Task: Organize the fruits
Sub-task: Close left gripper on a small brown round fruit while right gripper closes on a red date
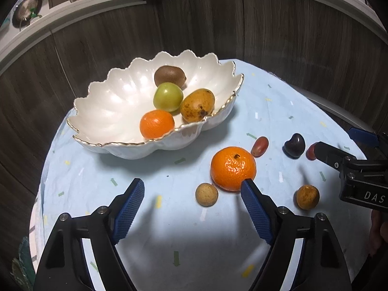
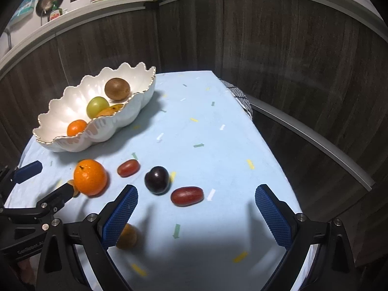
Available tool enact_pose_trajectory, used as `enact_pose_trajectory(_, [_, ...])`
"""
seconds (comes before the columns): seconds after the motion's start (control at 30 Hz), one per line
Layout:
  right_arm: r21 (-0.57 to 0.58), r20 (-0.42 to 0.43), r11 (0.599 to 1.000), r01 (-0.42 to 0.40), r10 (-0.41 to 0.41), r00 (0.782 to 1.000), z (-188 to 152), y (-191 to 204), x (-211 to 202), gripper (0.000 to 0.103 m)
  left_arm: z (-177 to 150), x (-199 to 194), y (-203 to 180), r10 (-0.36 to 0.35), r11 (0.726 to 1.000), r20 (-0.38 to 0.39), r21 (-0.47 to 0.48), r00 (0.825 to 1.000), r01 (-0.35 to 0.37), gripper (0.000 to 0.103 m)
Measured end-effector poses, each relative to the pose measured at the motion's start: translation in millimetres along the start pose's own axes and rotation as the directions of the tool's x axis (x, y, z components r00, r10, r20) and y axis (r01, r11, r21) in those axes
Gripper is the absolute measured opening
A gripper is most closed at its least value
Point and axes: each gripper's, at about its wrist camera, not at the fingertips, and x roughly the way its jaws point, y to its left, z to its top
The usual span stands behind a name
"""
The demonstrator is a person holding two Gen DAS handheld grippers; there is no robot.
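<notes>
Both the left gripper (image 1: 191,189) and right gripper (image 2: 196,196) hang with jaws released; straddle the near mandarin (image 1: 233,168) squarely, clench gently, lift toward the scalloped bowl (image 1: 109,111).

I count two oranges (image 1: 233,168), two red grapes (image 2: 187,195), two small brown fruits (image 1: 206,194), one dark plum (image 2: 157,180), one kiwi (image 1: 170,76), one green fruit (image 1: 167,96), one spotted yellow fruit (image 1: 197,105) and one bowl (image 1: 101,111).

Table (image 2: 218,133): bowl (image 1: 126,145), loose fruits (image 1: 233,168).
</notes>
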Motion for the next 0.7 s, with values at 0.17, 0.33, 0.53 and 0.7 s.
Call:
enact_pose_trajectory(0.17, [0.009,-0.007,1.000,0.004,-0.004,1.000,-1.5,-2.8,3.5,0.096,-2.2,5.6,-2.8,-0.011,1.000,-0.020,0.007,1.000,0.011,0.075])
enact_pose_trajectory(0.33, [0.017,-0.018,1.000,-0.001,0.001,1.000,-2.8,-4.9,7.5,0.089,-2.0,9.2,-3.4,-0.024,1.000,-0.026,0.007,0.999,0.024,0.073])
enact_pose_trajectory(0.53, [0.027,-0.036,1.000,-0.015,0.016,0.999,-5.7,-7.6,14.1,0.082,-2.2,11.4,-5.6,-0.057,0.998,-0.021,0.010,0.998,0.057,0.067])
enact_pose_trajectory(0.7, [0.023,-0.053,0.999,-0.037,0.038,0.998,-7.1,-5.9,19.2,0.071,-5.5,14.4,-7.2,-0.096,0.995,-0.031,0.009,0.995,0.096,0.059])
